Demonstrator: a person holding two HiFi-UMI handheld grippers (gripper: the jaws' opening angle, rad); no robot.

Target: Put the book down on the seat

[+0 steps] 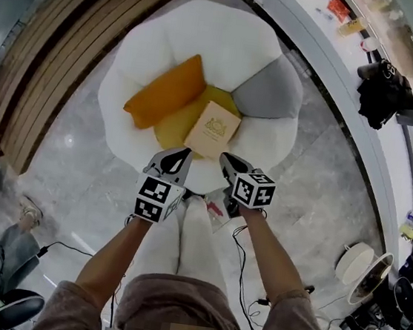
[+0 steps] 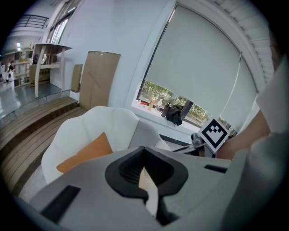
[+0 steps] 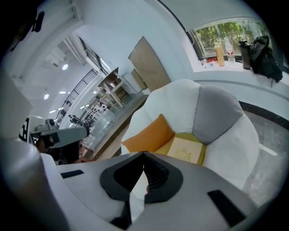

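A cream book (image 1: pixel 212 129) lies flat on the yellow seat cushion (image 1: pixel 172 128) of a white petal-shaped chair (image 1: pixel 208 34), free of both grippers. In the right gripper view the book (image 3: pixel 186 150) rests beyond the jaws. My left gripper (image 1: pixel 178 154) and right gripper (image 1: pixel 229 160) hang side by side above the chair's front edge, on the near side of the book. The left gripper (image 2: pixel 143 149) has its jaws together with nothing held. The right gripper (image 3: pixel 144 154) is shut and empty too.
An orange cushion (image 1: pixel 167 92) leans at the seat's left and a grey one (image 1: pixel 271 94) at its back right. Wooden steps (image 1: pixel 64 46) run along the left. A black bag (image 1: pixel 384 89) sits on the window ledge. Cables (image 1: pixel 242 269) trail on the floor by my legs.
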